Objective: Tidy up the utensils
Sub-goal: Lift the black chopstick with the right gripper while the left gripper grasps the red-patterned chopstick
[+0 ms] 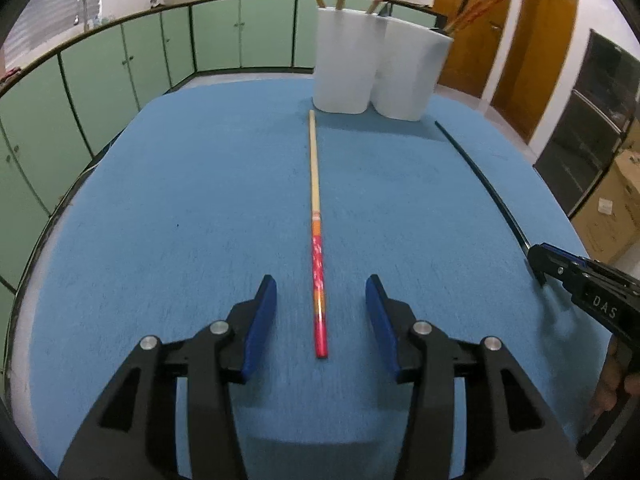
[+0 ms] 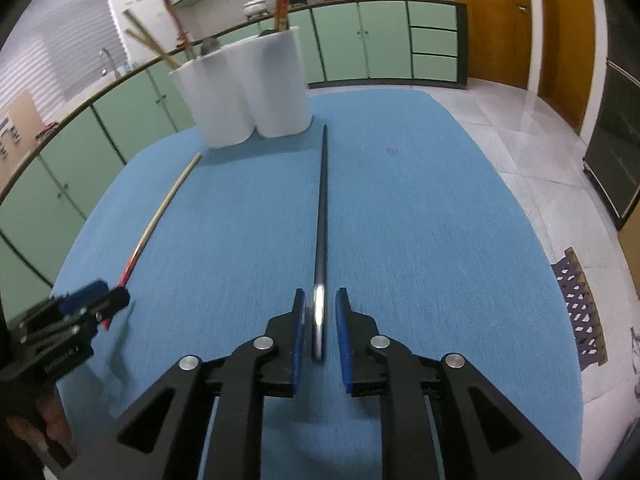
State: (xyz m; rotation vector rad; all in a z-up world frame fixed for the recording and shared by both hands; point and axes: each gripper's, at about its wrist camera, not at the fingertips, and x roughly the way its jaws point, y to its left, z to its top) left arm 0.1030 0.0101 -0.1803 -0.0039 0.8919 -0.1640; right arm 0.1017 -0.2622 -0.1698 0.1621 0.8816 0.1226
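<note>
Blue felt table (image 1: 160, 200) held both chopsticks. Your left gripper (image 1: 321, 300) spread wide astride the red-handled wooden chopstick (image 1: 316, 200); your right gripper (image 2: 320, 320) flanked, jaws parted, the black metal-ended chopstick (image 2: 322, 208). Next, I judged: pinch, lift toward far white holders (image 1: 344, 64).

Open blue mat (image 1: 180, 184); white holders (image 1: 344, 64) (apparently two) beyond.

Soft indoor light is cast evenly, faint shadows are thrown, edges are bent by fisheye distortion, and corners are vignetted.
</note>
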